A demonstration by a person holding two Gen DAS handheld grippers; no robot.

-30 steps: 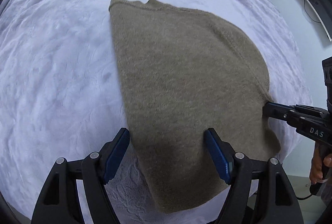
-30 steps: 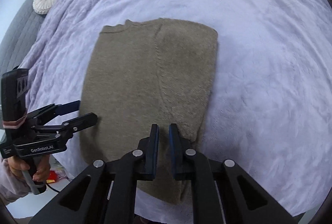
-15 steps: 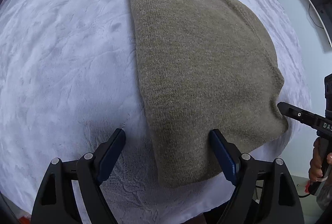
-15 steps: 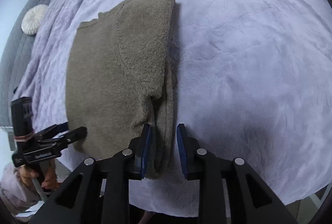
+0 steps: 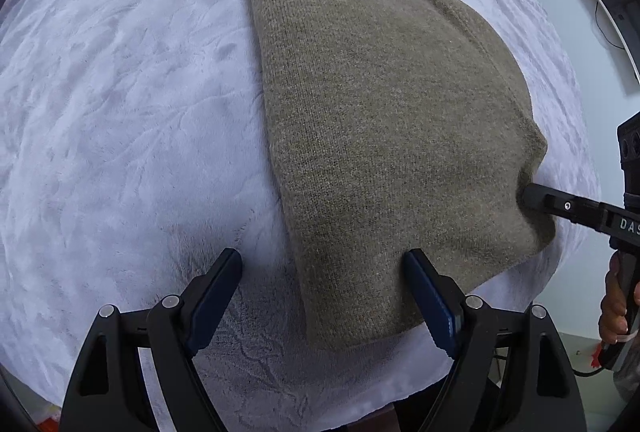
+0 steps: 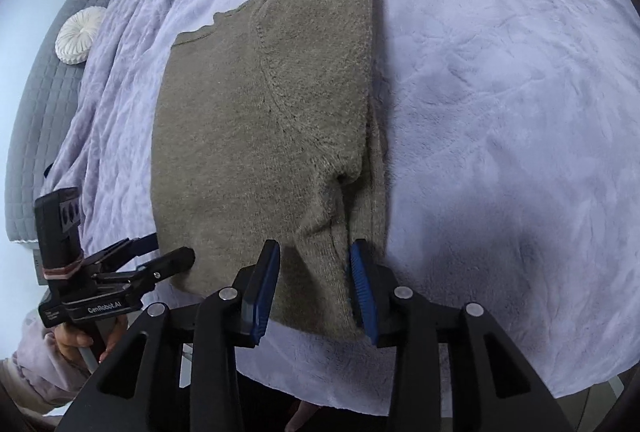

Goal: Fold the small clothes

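Now, sweater flat on blanket, long axis twelve to six. Left gripper gaping wide over the six-o'clock hem; right gripper narrowly parted, straddling the hem's bunched corner at three o'clock.

Both grippers are showing matte black, angular finger arms with cut-out triangular openings, silver round screw heads at the joints, and blue ribbed pads: left gripper, right gripper. White lettering is showing on each black body, "GenRobot.AI" on the left and partly visible "DAS" on the right. A pinkish band is wrapping the left unit's upright black block. The person is wearing a pale lilac fleecy sleeve. A thin black cable is trailing below the right handle.
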